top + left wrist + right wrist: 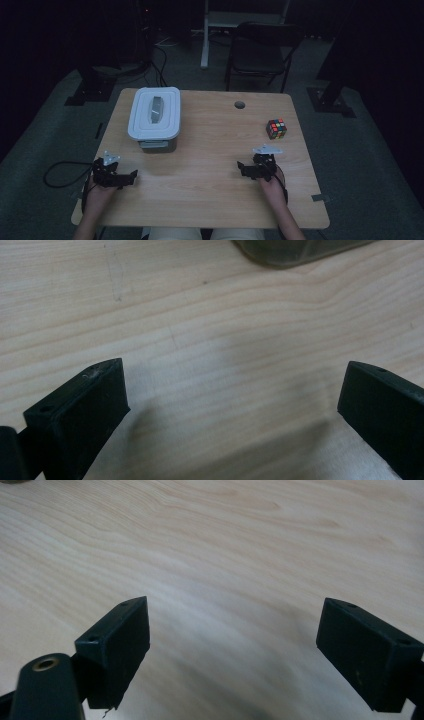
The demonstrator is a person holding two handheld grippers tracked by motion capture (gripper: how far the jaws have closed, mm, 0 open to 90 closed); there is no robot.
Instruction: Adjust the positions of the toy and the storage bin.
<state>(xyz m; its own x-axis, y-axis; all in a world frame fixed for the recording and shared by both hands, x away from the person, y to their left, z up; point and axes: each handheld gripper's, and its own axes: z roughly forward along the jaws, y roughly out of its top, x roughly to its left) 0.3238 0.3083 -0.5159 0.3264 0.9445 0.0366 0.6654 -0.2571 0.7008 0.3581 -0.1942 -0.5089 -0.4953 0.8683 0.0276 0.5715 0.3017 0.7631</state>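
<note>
Nothing looks begun: both tools, left (131,176) and right (242,167), rest wide open and empty on the pale wooden worktop (215,145), lidded grey plastic box (154,118) and multicoloured puzzle cube (276,128) untouched.

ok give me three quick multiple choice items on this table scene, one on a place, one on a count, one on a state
1. Where does the multicoloured puzzle cube sit on the light wooden table?
A. far right part
B. near left corner
C. on the box

2. How many things besides the grippers rest on the table?
A. one
B. two
C. four

3. What state is the white lidded plastic storage box in?
A. lid off
B. tipped over
C. lid on

Answers:
1. A, the cube lies near the right edge, beyond the right gripper.
2. B, the box and the cube.
3. C, the lid with its grey handle covers the top. Both the right gripper and the left gripper have their fingers spread, holding nothing.
</note>
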